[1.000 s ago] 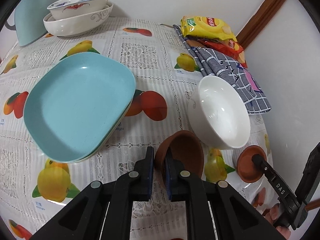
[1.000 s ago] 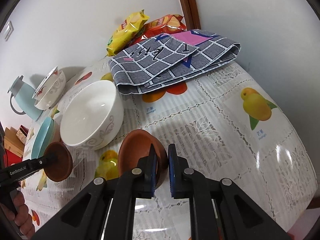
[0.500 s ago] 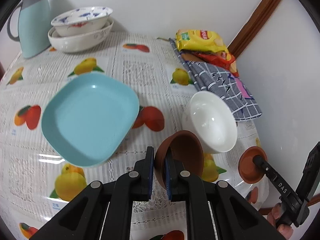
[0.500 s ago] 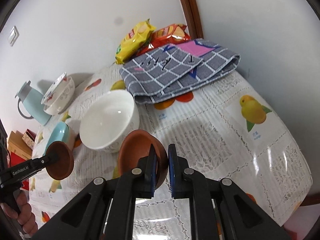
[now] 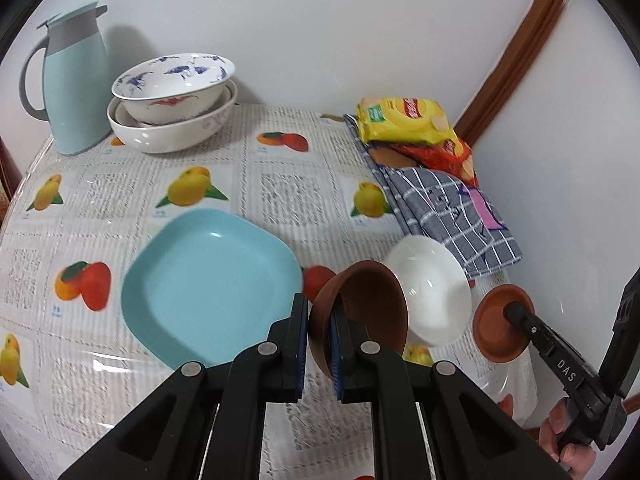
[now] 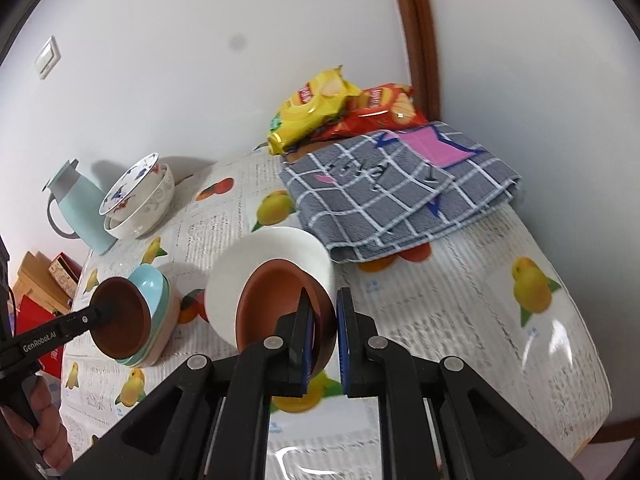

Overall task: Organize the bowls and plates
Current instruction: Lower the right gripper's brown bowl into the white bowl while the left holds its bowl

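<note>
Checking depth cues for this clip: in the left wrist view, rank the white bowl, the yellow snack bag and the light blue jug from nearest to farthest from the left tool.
1. White bowl: nearest, just right of the left tool and behind the brown bowl it grips.
2. Yellow snack bag: far right, by the wall.
3. Light blue jug: back left corner; its gap to the bag is hard to call.

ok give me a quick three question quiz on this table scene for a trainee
1. True or false: each gripper's fingers clamp the rim of a brown bowl.
2. What sits nested in the large white bowl beside the blue jug?
A. a blue-patterned bowl
B. a snack bag
C. a cloth
3. Fill in: the snack bags rest partly on a grey checked ____.

Key: 1 true: left gripper on the left brown bowl, right gripper on the right brown bowl. 2 A. 3 cloth.
</note>
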Demonstrator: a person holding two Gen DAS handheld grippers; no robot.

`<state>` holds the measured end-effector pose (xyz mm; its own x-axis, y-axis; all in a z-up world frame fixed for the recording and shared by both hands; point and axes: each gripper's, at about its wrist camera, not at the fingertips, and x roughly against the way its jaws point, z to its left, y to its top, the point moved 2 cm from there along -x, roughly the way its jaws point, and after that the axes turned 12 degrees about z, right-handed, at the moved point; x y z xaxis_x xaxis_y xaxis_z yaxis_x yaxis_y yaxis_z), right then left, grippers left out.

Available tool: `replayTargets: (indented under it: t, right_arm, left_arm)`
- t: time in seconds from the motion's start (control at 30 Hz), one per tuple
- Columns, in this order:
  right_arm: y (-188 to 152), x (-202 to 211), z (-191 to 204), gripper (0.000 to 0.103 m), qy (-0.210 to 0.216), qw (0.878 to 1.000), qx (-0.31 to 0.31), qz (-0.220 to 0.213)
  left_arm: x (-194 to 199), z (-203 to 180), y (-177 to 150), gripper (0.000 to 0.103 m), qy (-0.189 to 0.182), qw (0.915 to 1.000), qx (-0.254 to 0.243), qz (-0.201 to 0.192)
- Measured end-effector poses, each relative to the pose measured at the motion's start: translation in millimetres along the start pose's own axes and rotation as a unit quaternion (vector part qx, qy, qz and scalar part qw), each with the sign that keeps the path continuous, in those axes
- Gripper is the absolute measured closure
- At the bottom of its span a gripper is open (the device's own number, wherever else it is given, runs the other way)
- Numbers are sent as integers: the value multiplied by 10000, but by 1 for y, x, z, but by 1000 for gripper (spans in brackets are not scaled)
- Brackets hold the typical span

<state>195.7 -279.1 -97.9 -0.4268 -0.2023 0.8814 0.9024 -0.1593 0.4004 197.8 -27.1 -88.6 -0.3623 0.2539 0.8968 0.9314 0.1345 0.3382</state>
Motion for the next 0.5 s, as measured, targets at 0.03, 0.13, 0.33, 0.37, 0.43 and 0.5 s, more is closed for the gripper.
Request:
replayTargets:
  t: [0.03,0.13,0.33,0.37,0.43,0.5]
  right_arm:
    - [2,-2,3,92,-1,10000,32,18]
    - [8,-9,13,92,12,9999,102,81]
    - [18,-28,24,92,-30,9996,185,221]
    - [19,-31,25,92,-55,9995,199,244]
    - [21,-38,25,92,-108,9993,196,311]
    - [22,-46,26,92,-125,9991,183,371]
  left_arm:
    - [1,3,2,93,15,10000,14,-15]
    - [3,9,9,93,51,10000,30,-60]
    - [3,16,19,93,183,9997,12,-161]
    - [1,17,20,93,193,9997,3,-151]
    - [-1,19,23,93,182,9997,-8,-133]
    - [-4,20,25,93,174,9998,-18,-119]
